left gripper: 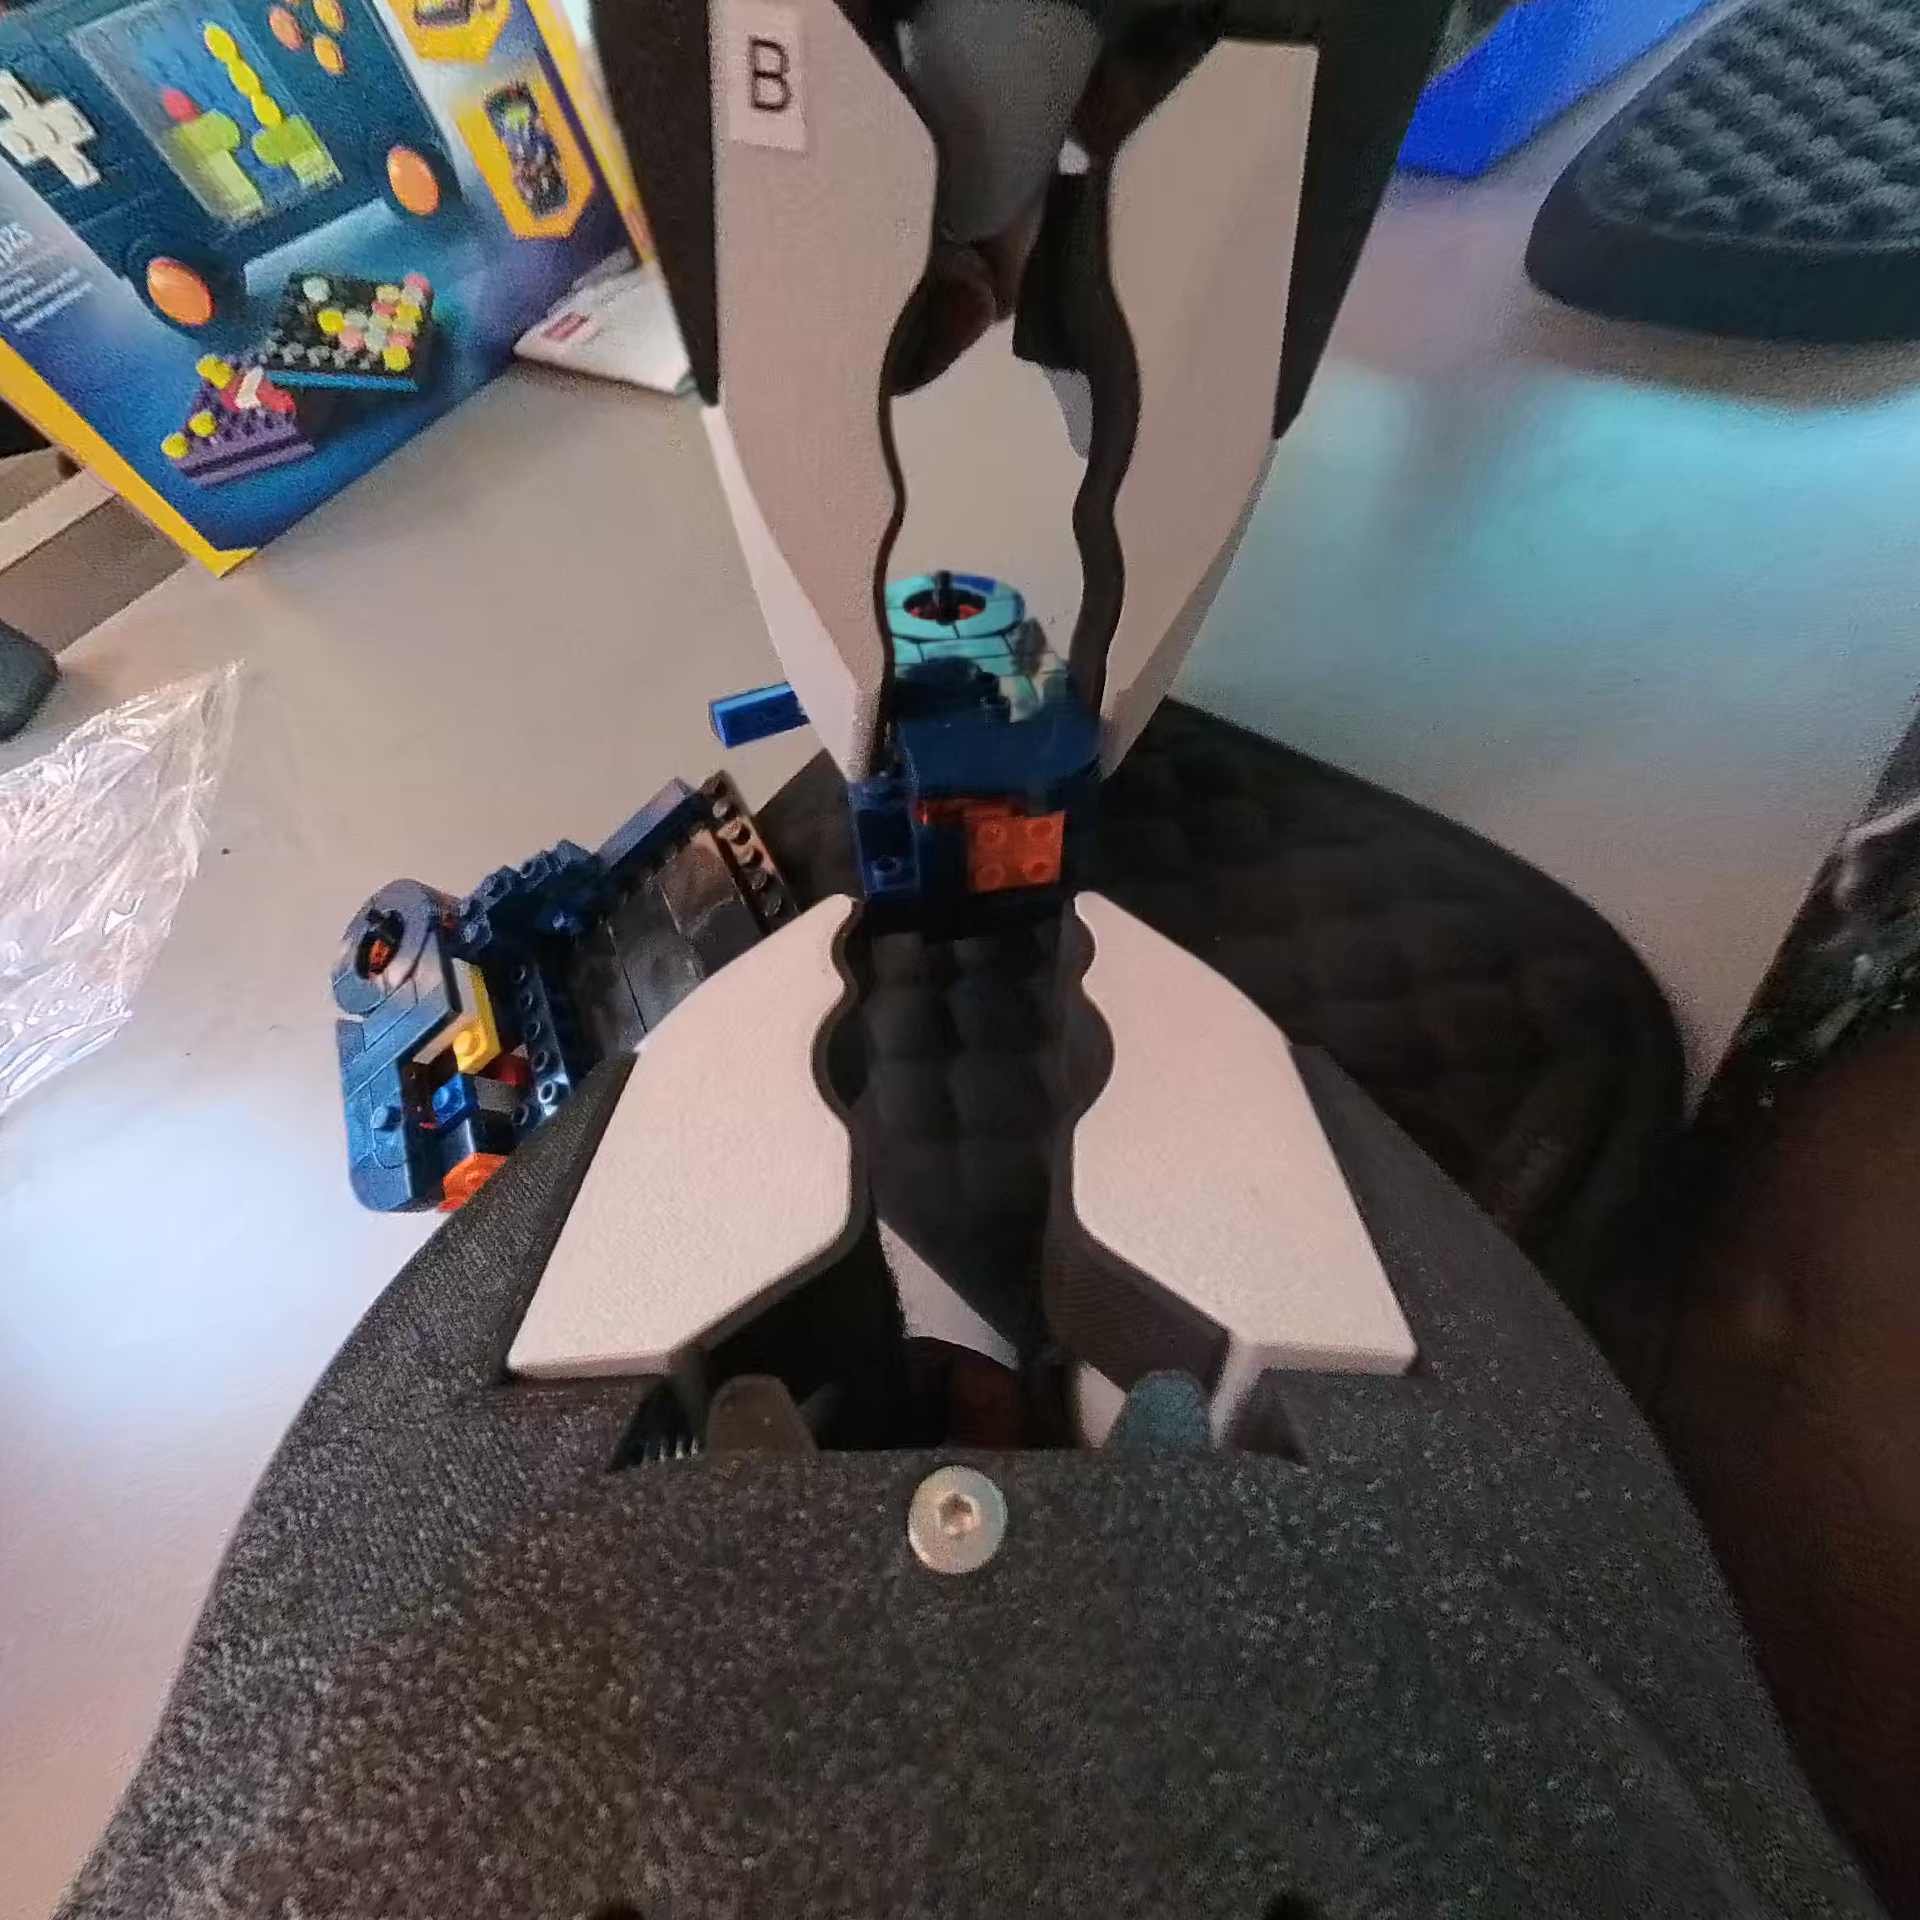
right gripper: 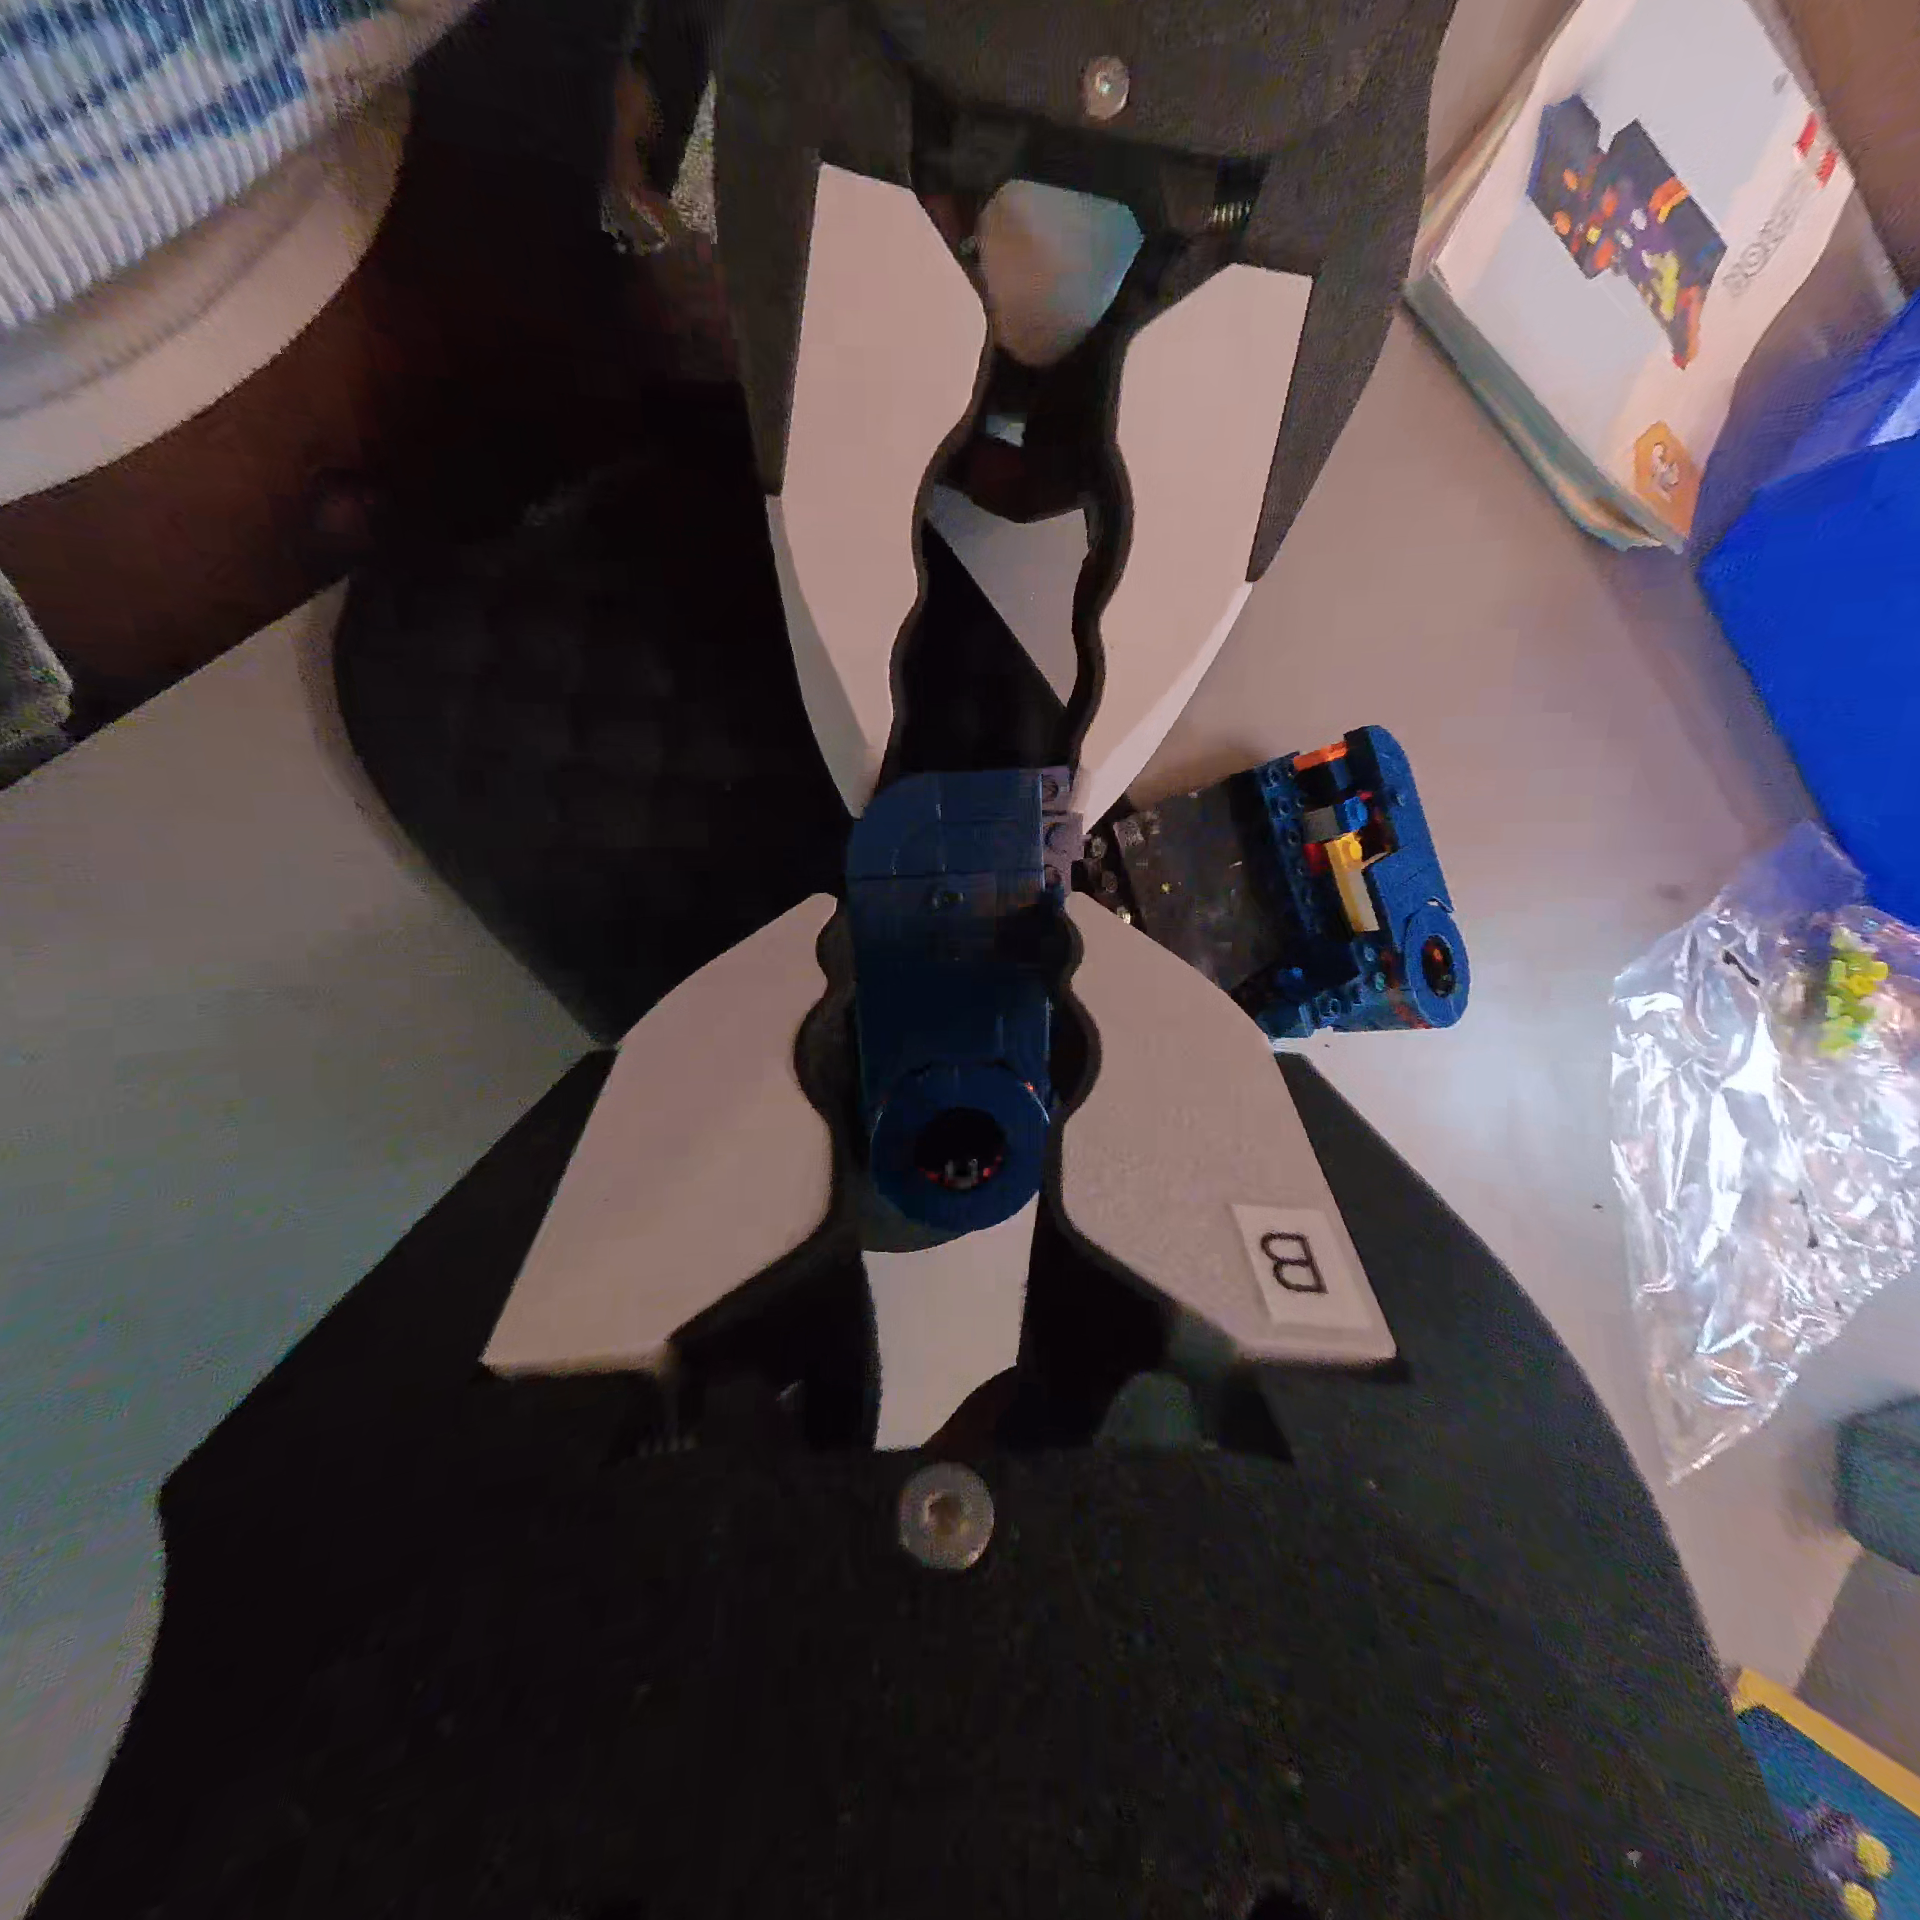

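A dark blue brick assembly [left gripper: 971, 821] with an orange brick on its side and a teal round top is held in the air between both grippers, which face each other tip to tip. My left gripper [left gripper: 964, 914] is shut on its near end. My right gripper [left gripper: 982, 753] comes in from above and is shut on the other part. In the right wrist view the assembly [right gripper: 951, 987] lies along my right gripper [right gripper: 956, 920], with its round hub towards the camera, and the left gripper [right gripper: 977, 800] clamps the far end.
A second dark blue brick assembly [left gripper: 499, 1039] lies on the white table, also in the right wrist view [right gripper: 1340, 894]. A small blue plate [left gripper: 758, 715] lies loose. There is a plastic bag [right gripper: 1766, 1122], a toy box [left gripper: 260, 260], a booklet [right gripper: 1621, 270], a black pad [left gripper: 1351, 987], and a person's arm [left gripper: 1818, 1299].
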A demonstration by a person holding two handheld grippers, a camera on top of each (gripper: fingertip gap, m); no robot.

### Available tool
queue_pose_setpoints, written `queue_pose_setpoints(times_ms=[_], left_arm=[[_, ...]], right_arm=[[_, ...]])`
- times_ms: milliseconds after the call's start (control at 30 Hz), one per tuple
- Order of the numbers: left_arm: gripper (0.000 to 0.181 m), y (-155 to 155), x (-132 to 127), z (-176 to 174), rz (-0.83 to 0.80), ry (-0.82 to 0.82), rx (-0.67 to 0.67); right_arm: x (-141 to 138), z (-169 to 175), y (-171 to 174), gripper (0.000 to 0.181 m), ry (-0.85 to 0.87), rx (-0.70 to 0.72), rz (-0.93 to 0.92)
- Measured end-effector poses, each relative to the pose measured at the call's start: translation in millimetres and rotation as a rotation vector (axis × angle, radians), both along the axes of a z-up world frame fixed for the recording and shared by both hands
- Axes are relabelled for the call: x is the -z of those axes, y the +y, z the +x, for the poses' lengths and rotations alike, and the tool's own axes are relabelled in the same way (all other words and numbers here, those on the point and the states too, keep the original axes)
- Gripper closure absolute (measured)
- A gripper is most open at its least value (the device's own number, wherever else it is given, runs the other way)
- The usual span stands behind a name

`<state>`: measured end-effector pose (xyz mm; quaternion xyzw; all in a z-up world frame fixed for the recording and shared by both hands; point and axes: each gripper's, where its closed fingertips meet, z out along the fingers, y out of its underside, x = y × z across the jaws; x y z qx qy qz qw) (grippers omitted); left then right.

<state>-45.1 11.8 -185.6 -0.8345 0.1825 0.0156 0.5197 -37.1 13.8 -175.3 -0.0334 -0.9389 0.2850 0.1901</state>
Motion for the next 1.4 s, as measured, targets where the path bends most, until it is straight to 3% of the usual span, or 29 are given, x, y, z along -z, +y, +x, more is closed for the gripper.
queue_pose_setpoints(times_ms=[200, 300, 400, 500, 600, 667, 733, 800, 933, 1067, 1133, 1267, 1333, 1400], left_arm=[[0.134, -7, -27, -3, 0.117, -0.132, 0.113], [0.13, -3, -40, -43, 0.145, -0.09, 0.013], [0.11, 10, -45, -79, 0.122, 0.042, -0.082], [0.106, 29, -34, -91, 0.041, 0.048, -0.097], [0.107, 32, -4, -118, -0.146, 0.045, -0.222], [0.111, 28, 14, -122, -0.238, -0.051, -0.257], [0.136, 27, 19, -115, -0.246, -0.252, -0.236], [0.138, 20, 21, -123, -0.258, -0.322, -0.276], [0.138, -24, 24, -178, -0.287, -0.144, -0.568], [0.137, -47, 24, -184, -0.278, -0.135, -0.607], [0.12, -52, 17, -187, -0.251, -0.065, -0.637], [0.112, -37, -31, -157, 0.024, 0.035, -0.518], [0.112, -20, -58, -110, 0.193, -0.013, -0.313], [0.109, -7, -68, -59, 0.237, -0.157, -0.114]], right_arm=[[0, 6, 7, 0.146, 0.141, 0.115, 0.05], [-4, 10, 5, 0.146, 0.167, 0.163, 0.012], [-3, 8, 2, 0.146, 0.186, 0.202, -0.01], [2, 4, -1, 0.146, 0.203, 0.225, -0.002], [2, 1, -4, 0.146, 0.213, 0.228, -0.03], [3, 0, -4, 0.146, 0.221, 0.226, -0.05], [3, 1, -7, 0.146, 0.225, 0.201, -0.058], [3, 2, -12, 0.146, 0.224, 0.177, -0.06], [2, -4, -13, 0.146, 0.247, 0.177, -0.079], [-5, -14, -9, 0.142, 0.261, 0.257, -0.173], [-19, -15, -8, 0.137, 0.26, 0.293, -0.292], [-44, -9, 9, 0.127, 0.191, 0.431, -0.555], [-48, -9, 29, 0.127, 0.11, 0.577, -0.716], [-42, -8, 47, 0.138, -0.039, 0.745, -0.894]])
